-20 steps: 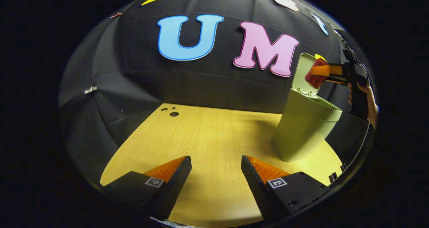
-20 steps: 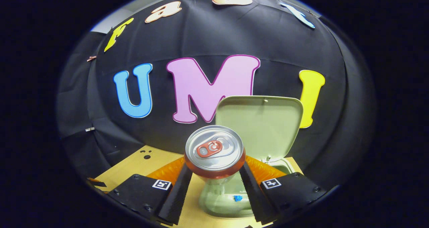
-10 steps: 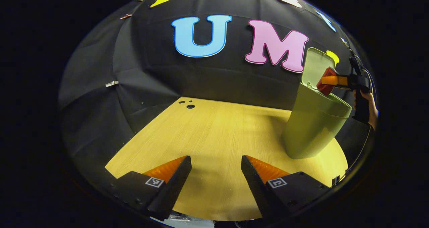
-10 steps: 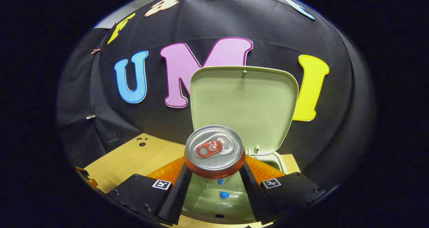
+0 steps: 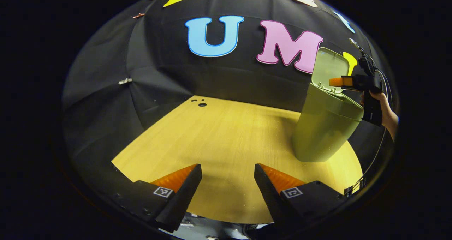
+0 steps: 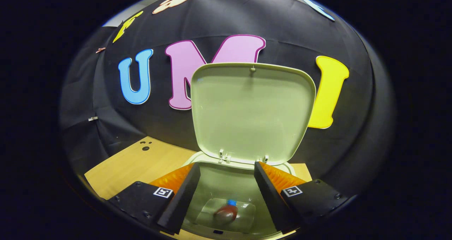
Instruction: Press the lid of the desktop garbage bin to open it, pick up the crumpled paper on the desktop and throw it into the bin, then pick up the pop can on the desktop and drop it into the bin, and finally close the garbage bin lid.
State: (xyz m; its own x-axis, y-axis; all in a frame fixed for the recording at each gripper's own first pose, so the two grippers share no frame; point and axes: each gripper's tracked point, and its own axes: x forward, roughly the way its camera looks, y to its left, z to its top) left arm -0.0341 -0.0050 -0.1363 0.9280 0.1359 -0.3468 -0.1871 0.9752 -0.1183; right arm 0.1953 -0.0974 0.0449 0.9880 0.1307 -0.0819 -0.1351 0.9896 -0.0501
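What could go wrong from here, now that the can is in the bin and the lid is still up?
The right gripper hangs open above the bin's mouth, so closing the lid means reaching past its top edge; a clumsy push could tip or slide the garbage bin on the desktop. The pop can lies on the bottom, well below the rim, so it is unlikely to block the lid.

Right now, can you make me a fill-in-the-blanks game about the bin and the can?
1. The bin's lid stands ____.
2. The pop can lies ____ the garbage bin.
3. The right gripper hangs above the bin with its jaws ____.
4. The left gripper hovers over the ____ tabletop.

Missing words: open; inside; open; wooden
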